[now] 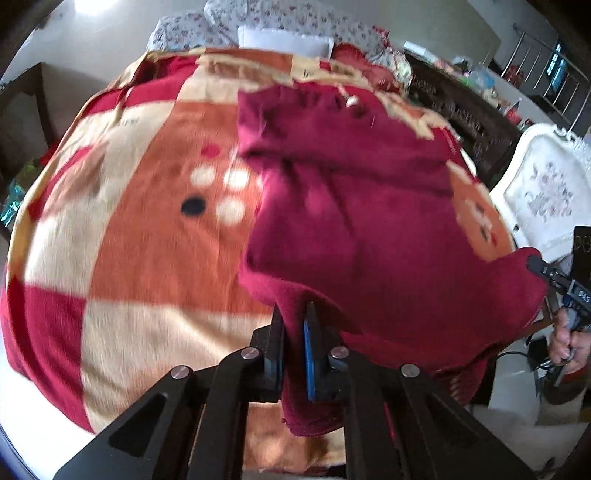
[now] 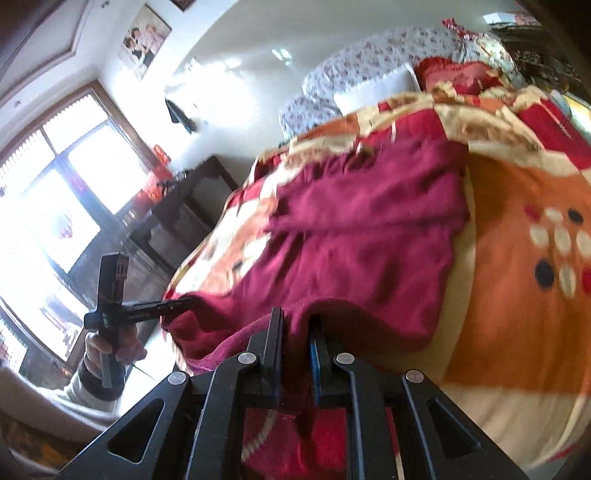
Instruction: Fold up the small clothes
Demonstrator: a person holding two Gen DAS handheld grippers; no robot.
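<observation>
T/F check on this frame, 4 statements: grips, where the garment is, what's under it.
1. Both hand-held grippers are shut on the garment. True: the left hand-held gripper and the right hand-held gripper each pinch an edge of the maroon garment.
2. The garment lies on a bare wooden table. False: it lies over a checked blanket on a bed.
3. The garment is folded into a neat small square. False: it is spread out and rumpled, with its near edge lifted.
4. A floral pillow sits at the far end of the bed. True.
</observation>
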